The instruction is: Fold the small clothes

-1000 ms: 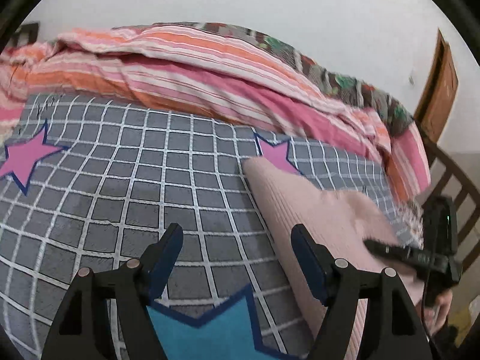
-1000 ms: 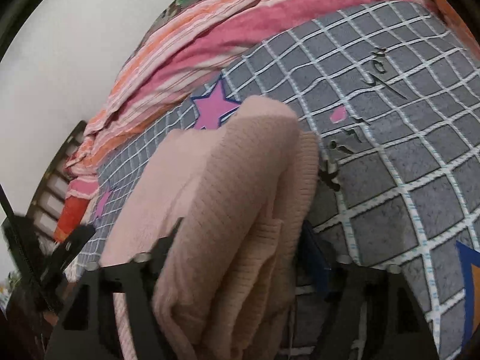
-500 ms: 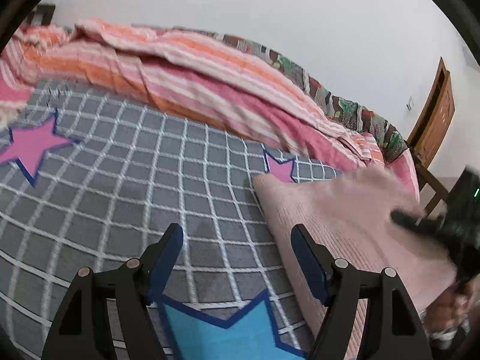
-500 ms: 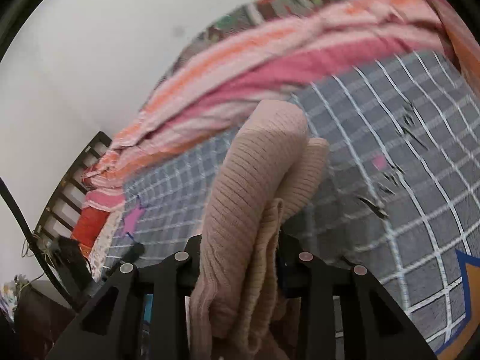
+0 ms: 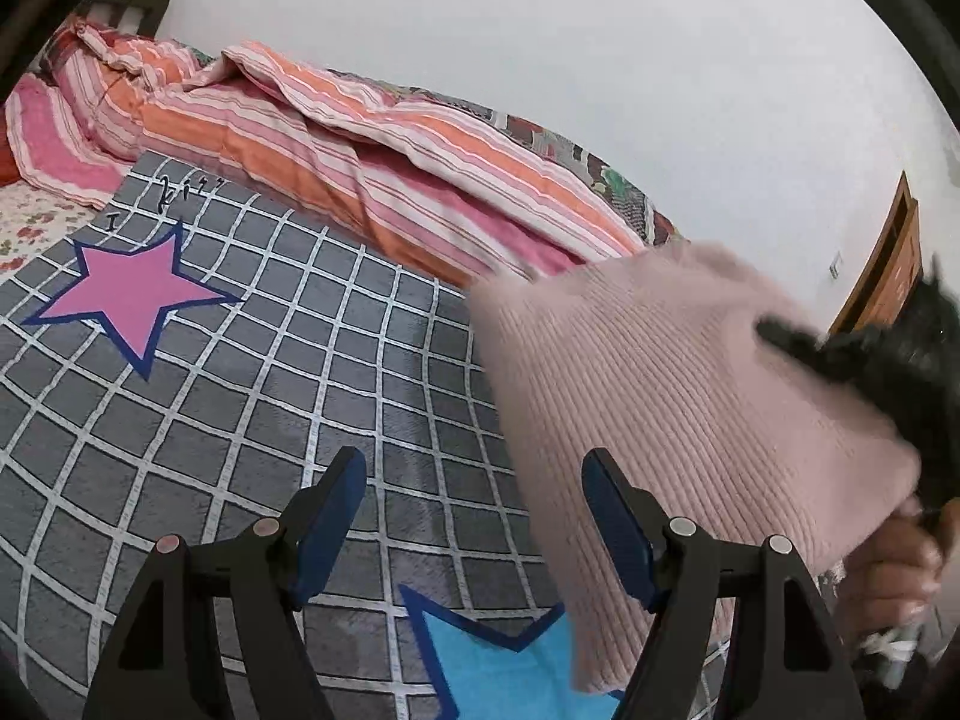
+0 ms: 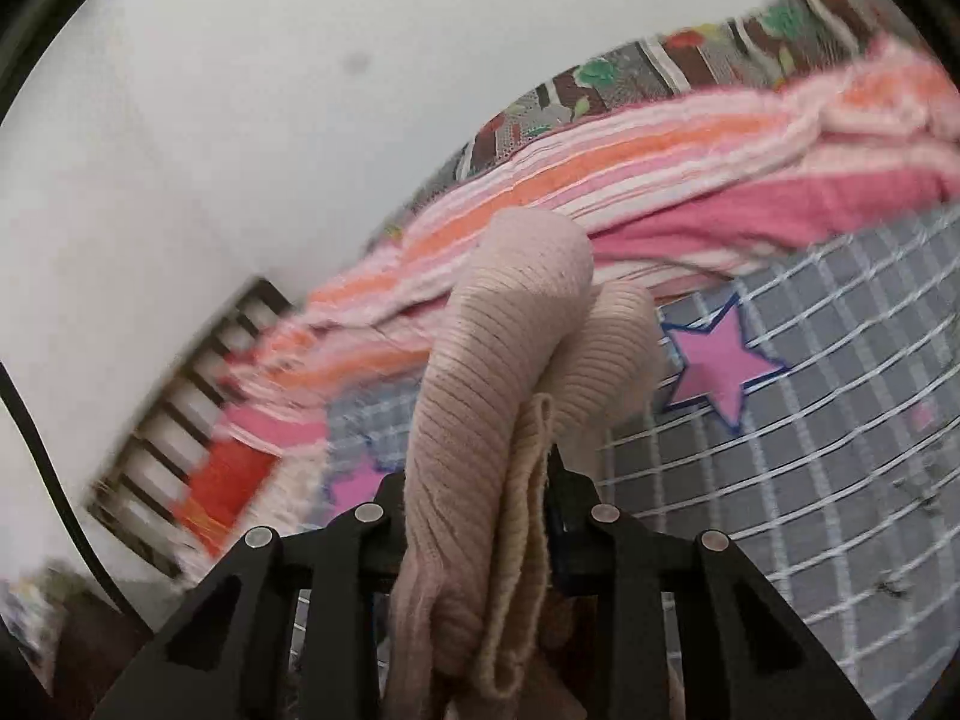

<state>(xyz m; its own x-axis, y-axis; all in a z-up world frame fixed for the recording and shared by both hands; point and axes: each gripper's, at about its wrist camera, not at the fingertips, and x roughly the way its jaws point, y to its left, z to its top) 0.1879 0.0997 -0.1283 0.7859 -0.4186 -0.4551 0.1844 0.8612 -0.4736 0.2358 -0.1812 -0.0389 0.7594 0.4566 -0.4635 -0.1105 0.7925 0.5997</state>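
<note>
A folded pale pink ribbed knit garment (image 5: 672, 396) hangs in the air over the grey checked blanket (image 5: 240, 396), right of centre in the left wrist view. My right gripper (image 5: 840, 354) holds its upper right part, blurred, with a hand below it. In the right wrist view the right gripper (image 6: 480, 480) is shut on the bunched knit garment (image 6: 498, 372), which bulges up between the jaws. My left gripper (image 5: 474, 516) is open with nothing between its blue pads (image 5: 327, 516), just left of the garment's lower edge.
A pink and orange striped quilt (image 5: 336, 138) lies bunched along the blanket's far side against the white wall. The blanket bears a pink star (image 5: 132, 294) and a blue star (image 5: 498, 666). A wooden door (image 5: 888, 264) stands at right; a slatted bed end (image 6: 198, 414) at left.
The right gripper closed on the knit garment and lifted it off the blanket. The left gripper drifted sideways across the blanket, still open.
</note>
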